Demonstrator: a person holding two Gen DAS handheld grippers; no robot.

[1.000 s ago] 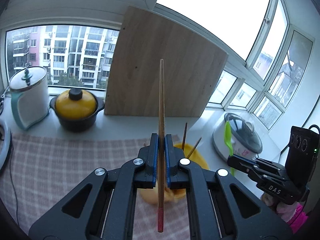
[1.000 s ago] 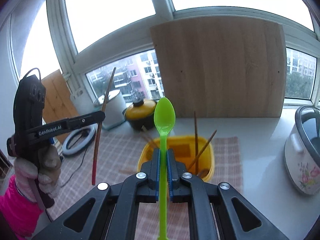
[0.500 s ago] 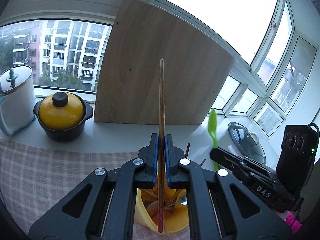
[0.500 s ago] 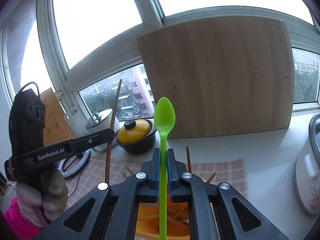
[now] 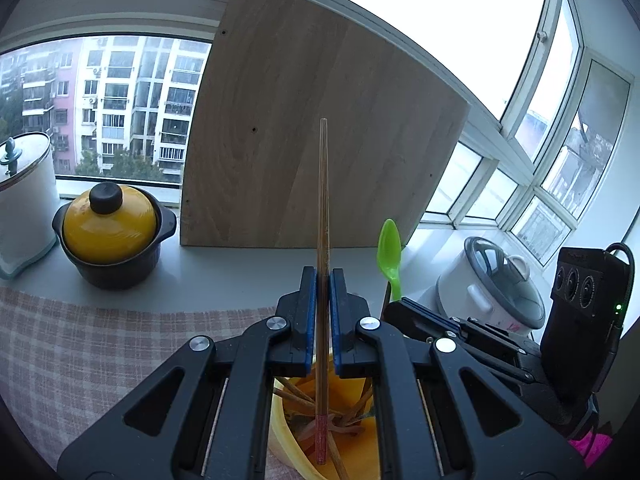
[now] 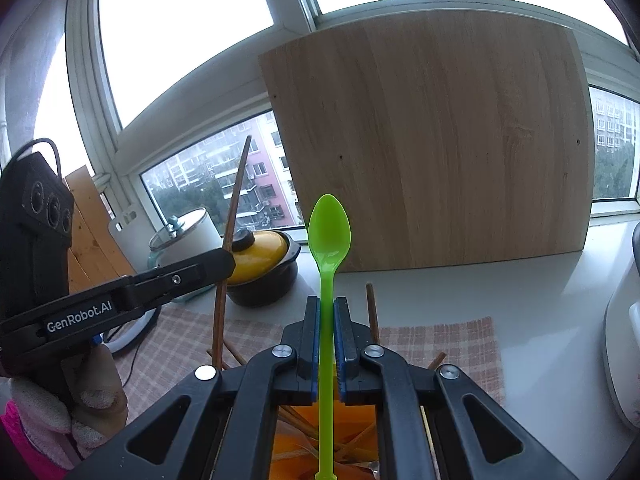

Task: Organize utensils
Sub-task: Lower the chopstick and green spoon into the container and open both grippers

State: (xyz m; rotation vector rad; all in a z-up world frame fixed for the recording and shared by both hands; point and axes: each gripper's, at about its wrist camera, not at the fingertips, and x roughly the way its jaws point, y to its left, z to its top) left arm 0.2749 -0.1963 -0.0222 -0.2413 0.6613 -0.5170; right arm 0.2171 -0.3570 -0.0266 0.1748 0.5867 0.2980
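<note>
My left gripper is shut on a wooden chopstick held upright, its red-tipped lower end hanging inside a yellow holder that has several chopsticks in it. My right gripper is shut on a green plastic spoon, bowl upward, its handle end low over the same yellow holder. In the left wrist view the right gripper with the green spoon stands close on the right. In the right wrist view the left gripper and its chopstick stand to the left.
A wooden board leans against the window behind. A yellow-lidded black pot and a white lidded canister stand left on the sill, a white rice cooker right. The holder sits on a checked cloth. A gloved hand holds the left gripper.
Both grippers have moved forward and down over the yellow holder, closer to each other. The chopstick's lower end and the spoon's handle now hang lower at the holder. Both grips stay the same.
</note>
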